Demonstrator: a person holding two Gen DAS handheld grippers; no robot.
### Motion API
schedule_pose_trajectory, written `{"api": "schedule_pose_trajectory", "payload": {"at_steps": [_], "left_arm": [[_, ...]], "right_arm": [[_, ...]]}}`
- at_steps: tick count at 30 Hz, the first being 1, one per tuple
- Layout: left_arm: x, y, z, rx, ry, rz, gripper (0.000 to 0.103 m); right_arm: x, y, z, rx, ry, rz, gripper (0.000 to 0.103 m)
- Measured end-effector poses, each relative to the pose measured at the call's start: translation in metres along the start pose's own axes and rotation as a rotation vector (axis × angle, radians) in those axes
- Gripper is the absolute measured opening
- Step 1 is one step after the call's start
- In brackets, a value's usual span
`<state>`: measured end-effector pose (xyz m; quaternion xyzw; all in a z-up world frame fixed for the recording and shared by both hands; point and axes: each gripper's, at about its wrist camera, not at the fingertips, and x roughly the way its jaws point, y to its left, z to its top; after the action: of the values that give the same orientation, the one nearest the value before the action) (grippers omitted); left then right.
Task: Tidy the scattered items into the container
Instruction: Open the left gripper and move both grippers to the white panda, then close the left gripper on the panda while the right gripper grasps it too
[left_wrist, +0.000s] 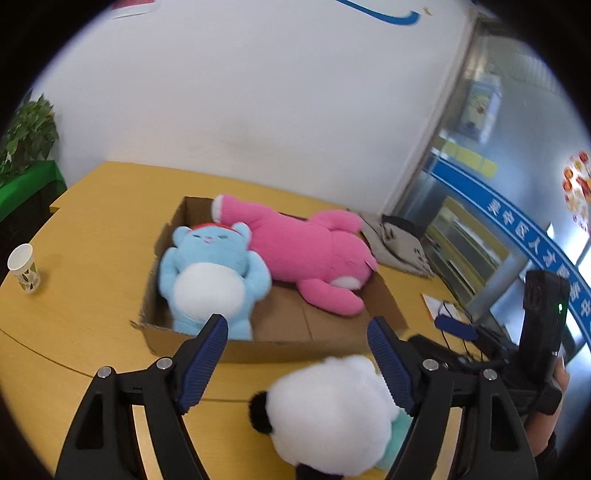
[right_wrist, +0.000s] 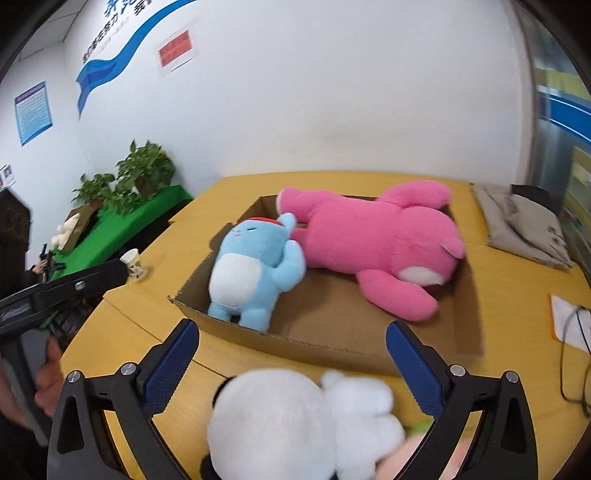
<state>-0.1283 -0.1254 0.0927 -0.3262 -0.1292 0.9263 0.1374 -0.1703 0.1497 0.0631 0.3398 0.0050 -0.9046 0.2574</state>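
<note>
Far left on the yellow table (left_wrist: 92, 240) stood a paper cup (left_wrist: 24, 267), well apart from the work. Cardboard box (left_wrist: 384, 291) sat mid-table, open top. Inside it, blue plush (left_wrist: 210, 269) lay at the left end, pink plush (left_wrist: 314, 254) across the far right, touching each other. A grey cloth (left_wrist: 399, 243) lay just beyond the box's right corner.

A white panda plush (left_wrist: 332, 410) sat on the table near the box's near wall, still outside. Left gripper (left_wrist: 295, 360) was spread wide, empty, the panda below and between its jaws but not pinched. Right gripper (right_wrist: 291, 360) was also wide and empty above the same toy.

Risks, judged: both claws over one soft toy could collide. A shallow pinch on fluff might slip. Free floor in the box looked limited to the near right, so the panda could catch on the near wall or perch on the pink plush's leg.
</note>
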Motion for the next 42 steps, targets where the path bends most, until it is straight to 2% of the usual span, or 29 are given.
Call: {"api": "schedule_pose_trajectory", "payload": {"at_steps": [3, 9, 14, 20, 28, 33, 36, 39, 42], "left_arm": [[0.000, -0.018, -0.016, 0.026, 0.011, -0.035, 0.078], [0.003, -0.031, -0.037, 0.005, 0.044, -0.073, 0.078], [0.002, -0.035, -0.046, -0.011, 0.051, -0.098, 0.078], [0.011, -0.030, -0.058, -0.043, 0.096, -0.132, 0.078], [0.033, 0.002, -0.073, -0.155, 0.176, -0.155, 0.078], [0.051, 0.020, -0.085, -0.218, 0.226, -0.186, 0.078], [0.064, 0.030, -0.094, -0.256, 0.269, -0.204, 0.078], [0.074, 0.044, -0.103, -0.302, 0.300, -0.209, 0.078], [0.076, 0.058, -0.109, -0.336, 0.305, -0.233, 0.078]], "right_arm": [[-0.020, -0.013, -0.014, 0.005, 0.001, -0.044, 0.103], [-0.018, -0.014, -0.030, -0.006, 0.035, -0.073, 0.103], [-0.010, -0.024, -0.033, 0.003, 0.052, -0.061, 0.103], [-0.008, -0.038, -0.046, -0.002, 0.085, 0.016, 0.103], [0.021, -0.049, -0.060, -0.003, 0.204, 0.155, 0.103], [0.051, -0.037, -0.068, -0.067, 0.310, 0.117, 0.102], [0.080, -0.032, -0.075, -0.028, 0.406, 0.215, 0.102], [0.091, -0.025, -0.081, -0.021, 0.438, 0.272, 0.103], [0.095, -0.007, -0.091, -0.078, 0.462, 0.309, 0.103]]}}
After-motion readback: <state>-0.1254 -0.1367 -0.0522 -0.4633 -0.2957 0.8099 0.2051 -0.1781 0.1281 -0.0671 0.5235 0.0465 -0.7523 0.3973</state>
